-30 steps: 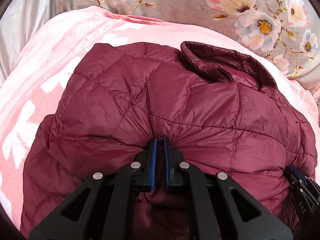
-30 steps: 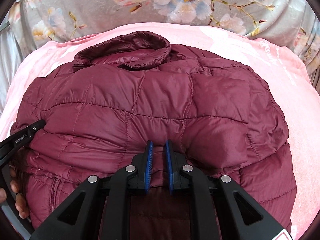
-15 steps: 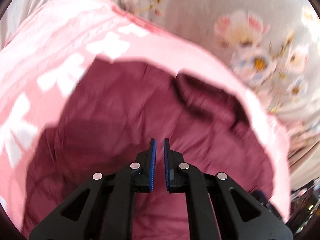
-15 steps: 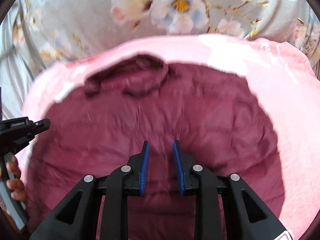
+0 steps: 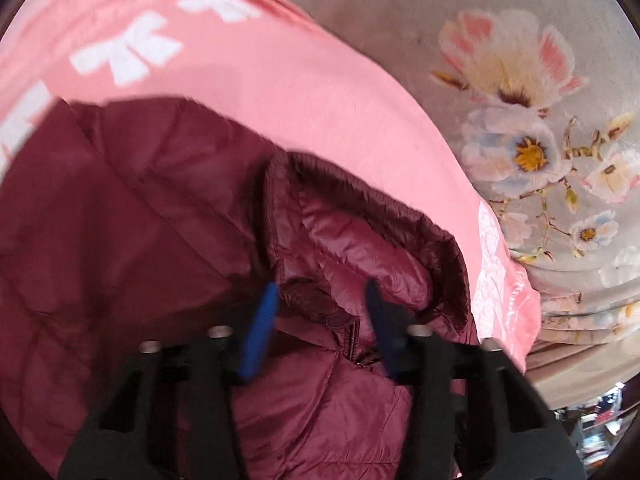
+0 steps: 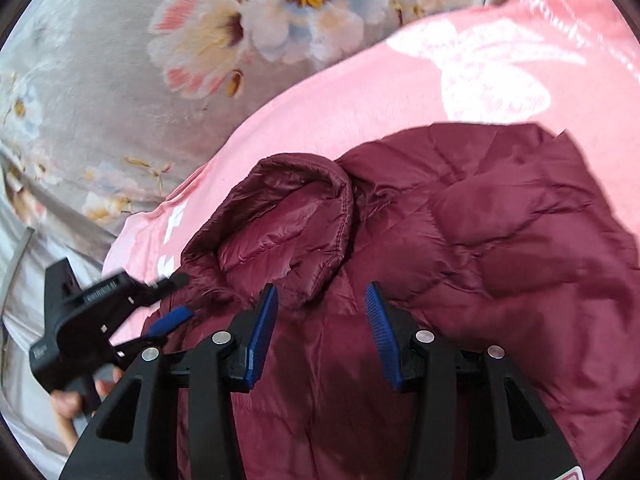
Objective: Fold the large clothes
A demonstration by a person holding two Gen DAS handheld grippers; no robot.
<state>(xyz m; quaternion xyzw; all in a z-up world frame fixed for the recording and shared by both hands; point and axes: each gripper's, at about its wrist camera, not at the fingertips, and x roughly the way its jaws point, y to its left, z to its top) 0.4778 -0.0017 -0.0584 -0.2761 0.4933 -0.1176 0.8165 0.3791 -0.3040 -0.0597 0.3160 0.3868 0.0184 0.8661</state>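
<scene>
Risk of the fold springing back comes first: the maroon quilted jacket (image 5: 132, 248) is puffy and slick, and it lies loose on the pink blanket (image 5: 280, 80), filling the lower left and centre of the left wrist view. The left hand-held gripper (image 5: 320, 320) is released; its jaws have just been opening and stand apart over the collar (image 5: 360, 232) and zip (image 5: 354, 336), pinching nothing. With no grip on the fabric, the padded layers may lift or slide out of line. A careless re-grasp at this spot may catch the zip or take only the collar.

In the right wrist view, a person's hand (image 6: 68, 404) at lower left carries the left gripper. The label on its body is blurred and not legible. The right hand-held gripper (image 6: 322, 336) at lower centre is also released; its jaws have just been opening, with fabric below them but none pressed. White print on the blanket at upper right is unreadable. The floral bedding (image 6: 120, 80) carries no writing.
</scene>
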